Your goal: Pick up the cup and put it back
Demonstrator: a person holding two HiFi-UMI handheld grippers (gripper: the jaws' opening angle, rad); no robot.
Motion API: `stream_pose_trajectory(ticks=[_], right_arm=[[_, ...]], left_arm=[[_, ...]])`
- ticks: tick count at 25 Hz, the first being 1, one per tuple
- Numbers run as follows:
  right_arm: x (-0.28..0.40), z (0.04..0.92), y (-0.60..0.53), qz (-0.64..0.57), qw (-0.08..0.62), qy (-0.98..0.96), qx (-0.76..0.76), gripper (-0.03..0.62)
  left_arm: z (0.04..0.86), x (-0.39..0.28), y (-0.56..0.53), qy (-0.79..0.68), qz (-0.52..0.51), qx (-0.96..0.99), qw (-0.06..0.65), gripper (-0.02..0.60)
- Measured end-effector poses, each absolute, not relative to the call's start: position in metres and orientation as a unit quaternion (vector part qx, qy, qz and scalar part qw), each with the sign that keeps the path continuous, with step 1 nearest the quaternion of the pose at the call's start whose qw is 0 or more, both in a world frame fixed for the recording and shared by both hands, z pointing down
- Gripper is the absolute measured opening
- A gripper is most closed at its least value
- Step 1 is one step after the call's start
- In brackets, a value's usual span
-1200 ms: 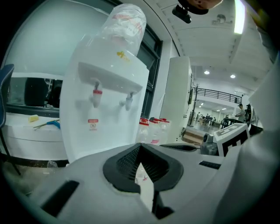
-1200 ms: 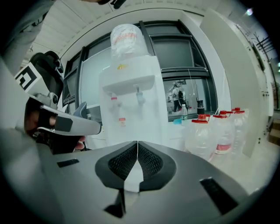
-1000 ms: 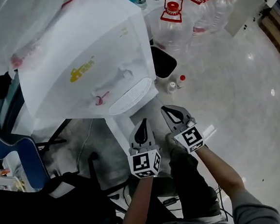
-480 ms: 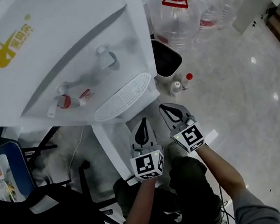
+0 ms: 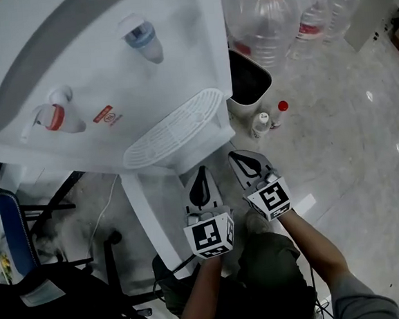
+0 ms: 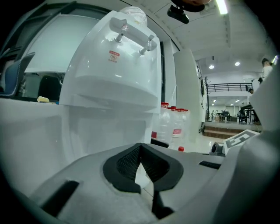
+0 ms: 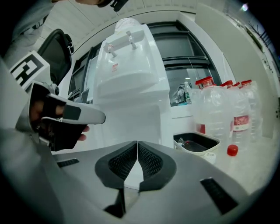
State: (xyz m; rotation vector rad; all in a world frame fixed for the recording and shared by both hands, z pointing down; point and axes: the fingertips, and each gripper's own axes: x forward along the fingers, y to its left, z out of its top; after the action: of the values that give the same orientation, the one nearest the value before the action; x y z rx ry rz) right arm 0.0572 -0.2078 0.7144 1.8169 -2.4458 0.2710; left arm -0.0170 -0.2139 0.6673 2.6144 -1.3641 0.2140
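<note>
No cup shows in any view. A white water dispenser (image 5: 109, 73) with a blue tap (image 5: 140, 37), a red tap (image 5: 53, 118) and a round drip grille (image 5: 176, 129) fills the upper left of the head view. My left gripper (image 5: 201, 170) is shut and empty, pointing at the dispenser's lower front below the grille. My right gripper (image 5: 233, 155) is just to its right, also shut with nothing held. The dispenser (image 6: 113, 87) towers over the touching pads of the left gripper (image 6: 140, 146). From the right gripper (image 7: 137, 144), the dispenser (image 7: 131, 87) stands ahead.
Large water bottles (image 5: 270, 10) with red caps stand on the floor behind a black bin (image 5: 248, 81). Two small bottles (image 5: 262, 122) sit by the bin. A blue chair (image 5: 11, 227) and black frame legs are at the left. The glossy floor stretches to the right.
Both grippers have sunk side by side, staying shut. The head view has dropped with them, so the dispenser's taps and grille now loom larger and higher.
</note>
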Motion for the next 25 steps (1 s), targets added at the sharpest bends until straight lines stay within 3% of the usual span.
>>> stream_pose_trajectory(ticks=[4, 11, 19, 25], right_arm=[[0.055, 0.736, -0.219, 0.099, 0.038, -0.797, 0.594, 0.012], [0.049, 0.776, -0.237, 0.107, 0.043, -0.796, 0.594, 0.014], [0.041, 0.811, -0.266, 0.118, 0.047, -0.779, 0.614, 0.019], [0.036, 0.84, -0.305, 0.123, 0.06, -0.762, 0.633, 0.135]], left_arm=[[0.681, -0.018, -0.219, -0.477, 0.065, 0.87, 0.11, 0.009], [0.697, -0.026, -0.22, -0.489, 0.092, 0.864, 0.071, 0.009], [0.707, -0.04, -0.229, -0.489, 0.083, 0.862, 0.104, 0.009], [0.71, -0.048, -0.235, -0.488, 0.091, 0.86, 0.119, 0.009]])
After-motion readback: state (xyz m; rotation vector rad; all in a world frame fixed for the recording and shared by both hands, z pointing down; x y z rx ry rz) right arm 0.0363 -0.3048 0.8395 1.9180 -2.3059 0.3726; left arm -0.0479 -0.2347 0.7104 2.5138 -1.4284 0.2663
